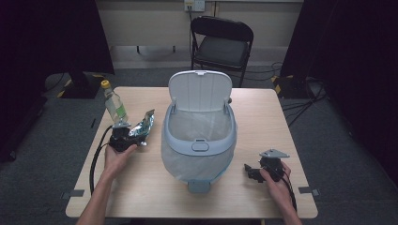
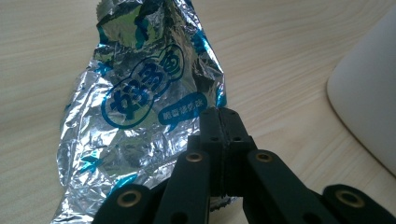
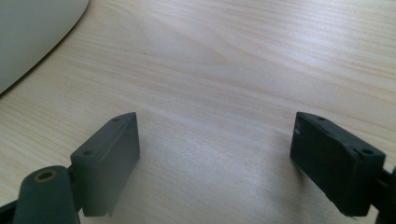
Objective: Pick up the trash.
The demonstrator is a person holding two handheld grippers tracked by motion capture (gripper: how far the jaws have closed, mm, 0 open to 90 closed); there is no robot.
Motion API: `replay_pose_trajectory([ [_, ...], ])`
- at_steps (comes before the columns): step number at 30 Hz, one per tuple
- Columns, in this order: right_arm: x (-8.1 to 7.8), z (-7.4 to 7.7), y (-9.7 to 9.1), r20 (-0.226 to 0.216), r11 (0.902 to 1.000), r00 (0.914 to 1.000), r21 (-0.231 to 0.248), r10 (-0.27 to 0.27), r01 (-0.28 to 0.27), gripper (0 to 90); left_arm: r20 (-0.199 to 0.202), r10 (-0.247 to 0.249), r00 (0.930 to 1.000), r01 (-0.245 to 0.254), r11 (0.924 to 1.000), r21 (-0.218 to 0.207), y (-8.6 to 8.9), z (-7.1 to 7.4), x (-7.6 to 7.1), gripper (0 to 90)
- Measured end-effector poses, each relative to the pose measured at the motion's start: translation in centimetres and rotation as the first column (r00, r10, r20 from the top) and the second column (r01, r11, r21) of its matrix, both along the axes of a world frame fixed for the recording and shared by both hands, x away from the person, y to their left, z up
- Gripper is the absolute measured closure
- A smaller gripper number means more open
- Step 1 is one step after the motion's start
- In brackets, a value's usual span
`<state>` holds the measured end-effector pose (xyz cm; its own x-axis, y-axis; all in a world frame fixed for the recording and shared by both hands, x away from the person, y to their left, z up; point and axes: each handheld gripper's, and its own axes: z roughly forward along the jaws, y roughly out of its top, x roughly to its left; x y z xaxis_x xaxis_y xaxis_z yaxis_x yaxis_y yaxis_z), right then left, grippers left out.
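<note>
A crumpled silver and blue foil snack wrapper (image 1: 142, 125) stands up off the table at the left. My left gripper (image 1: 126, 136) is shut on its lower edge. In the left gripper view the two black jaws meet on the wrapper (image 2: 140, 107), with my left gripper (image 2: 222, 116) at its lower right corner. My right gripper (image 1: 251, 171) rests low at the table's right front. Its jaws stand wide apart over bare wood, with nothing between them, in the right gripper view (image 3: 215, 154).
A white and pale blue bin (image 1: 199, 146) with its lid up and a liner inside stands mid-table, between the two grippers. A clear bottle (image 1: 114, 104) with a yellow cap stands behind the wrapper. A black chair (image 1: 220, 44) is beyond the table (image 1: 263, 117).
</note>
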<state>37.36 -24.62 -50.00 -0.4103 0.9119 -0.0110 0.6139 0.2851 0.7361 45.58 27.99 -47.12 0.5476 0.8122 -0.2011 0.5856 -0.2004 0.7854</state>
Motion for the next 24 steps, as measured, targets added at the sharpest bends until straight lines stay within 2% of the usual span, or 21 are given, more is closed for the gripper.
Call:
replay_pose_trajectory([
  [4,0.0,0.0,0.0,0.000,1.0000,1.0000,0.000,0.000,0.000,14.6,0.026,-0.004,0.9997,0.005,0.9986,-0.053,0.2,0.8,-0.3,89.9],
  [11,0.0,0.0,0.0,0.000,1.0000,1.0000,0.000,-0.001,0.001,14.6,0.064,-0.009,0.9979,0.015,0.9949,-0.100,0.2,1.9,-0.8,89.9],
  [17,0.0,0.0,0.0,0.000,1.0000,1.0000,0.000,0.000,0.000,14.6,0.118,-0.011,0.9930,0.028,0.9892,-0.144,0.3,3.5,-1.7,89.9],
  [24,0.0,0.0,0.0,0.000,1.0000,1.0000,0.000,0.000,0.000,14.6,0.164,-0.008,0.9864,0.035,0.9860,-0.163,0.3,4.7,-2.5,89.9],
])
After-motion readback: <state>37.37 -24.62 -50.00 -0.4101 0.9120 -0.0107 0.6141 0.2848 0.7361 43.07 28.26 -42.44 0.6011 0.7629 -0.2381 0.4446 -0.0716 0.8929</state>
